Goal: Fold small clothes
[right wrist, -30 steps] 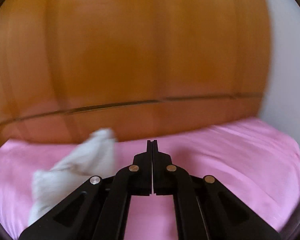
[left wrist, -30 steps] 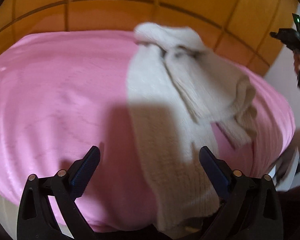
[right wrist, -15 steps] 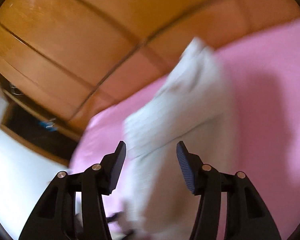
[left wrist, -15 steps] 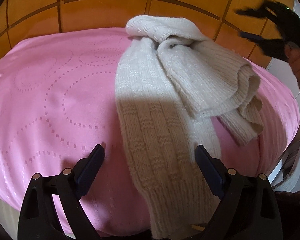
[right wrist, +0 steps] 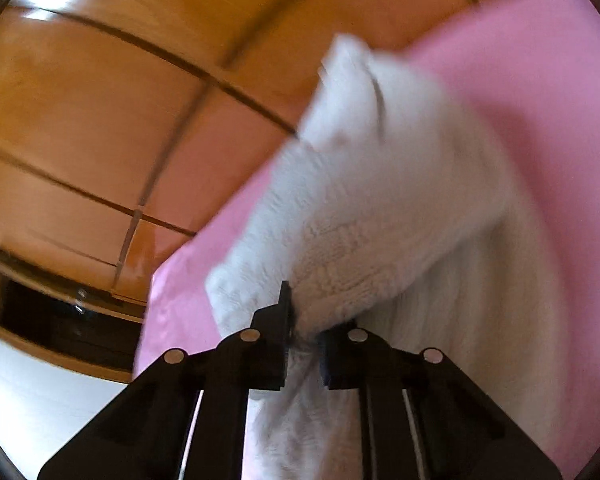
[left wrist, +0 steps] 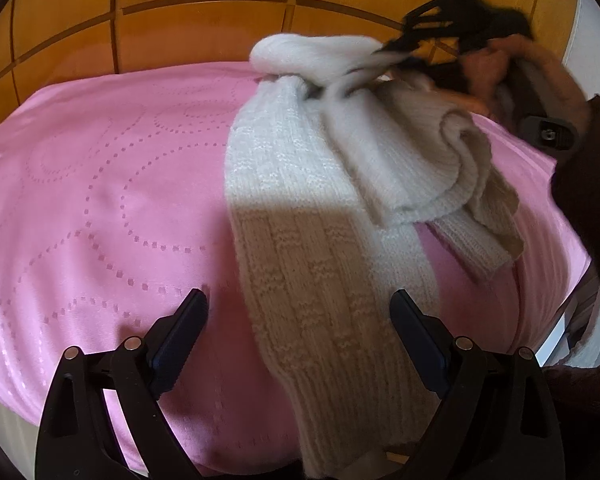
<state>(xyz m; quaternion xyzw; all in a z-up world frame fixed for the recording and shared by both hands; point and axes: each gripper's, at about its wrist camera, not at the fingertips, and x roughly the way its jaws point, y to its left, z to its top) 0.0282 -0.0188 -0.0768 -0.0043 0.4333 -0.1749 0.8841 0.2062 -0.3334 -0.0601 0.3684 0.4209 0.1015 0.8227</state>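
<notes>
A cream knitted sweater [left wrist: 320, 216] lies crumpled on a pink bedspread [left wrist: 100, 200], with one sleeve running toward the near edge and the rest bunched at the back right. My left gripper [left wrist: 300, 336] is open and empty, low over the near sleeve. My right gripper [right wrist: 304, 332] is shut on a fold of the sweater [right wrist: 372, 208]; in the left wrist view it shows blurred at the far right [left wrist: 384, 60], gripping the bunched top part.
A glossy orange wooden headboard [left wrist: 220, 12] stands behind the bed. A white wall [left wrist: 596, 24] is at the far right. A dark open shelf [right wrist: 60, 320] sits left of the bed in the right wrist view.
My right gripper opened, swung down to the sweater's far bunched part and closed on it. My left gripper stayed open and moved slightly closer over the near sleeve.
</notes>
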